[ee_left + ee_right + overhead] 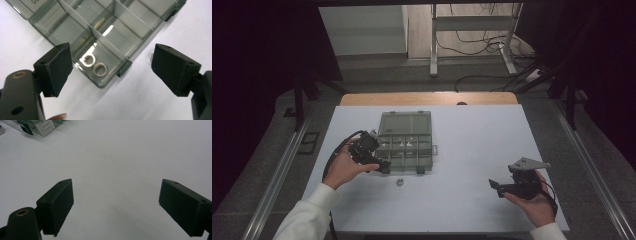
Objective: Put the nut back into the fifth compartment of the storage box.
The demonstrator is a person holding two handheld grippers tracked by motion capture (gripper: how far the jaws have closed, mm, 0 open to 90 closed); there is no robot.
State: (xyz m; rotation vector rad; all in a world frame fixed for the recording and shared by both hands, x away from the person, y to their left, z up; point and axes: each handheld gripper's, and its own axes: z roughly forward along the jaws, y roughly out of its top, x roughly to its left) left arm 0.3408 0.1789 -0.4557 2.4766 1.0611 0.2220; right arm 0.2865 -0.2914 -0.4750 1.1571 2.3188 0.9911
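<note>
Two metal rings [94,64] lie in the near corner cell of the organiser box [405,141], toward the table's left edge. My left gripper [110,70] hovers spread and empty above them; I lift clear gently. Right gripper [499,188] waits apart near the table's front right corner. One nut [400,182] sits loose by the box.

One grey see-through compartment box [405,146] lies open on the one white tabletop [462,150], its single lid [405,123] folded back on the far side. In the left gripper view, two silver rings [94,65] lie side by side in the box's corner compartment, and one small pale piece [99,23] lies in a compartment farther in from that corner. One small metal ring [400,182] lies on the tabletop just in front of the box. Two grippers are in use, the left gripper [381,164] at the box's front left corner and the right gripper [495,186] well apart from the box.
</note>
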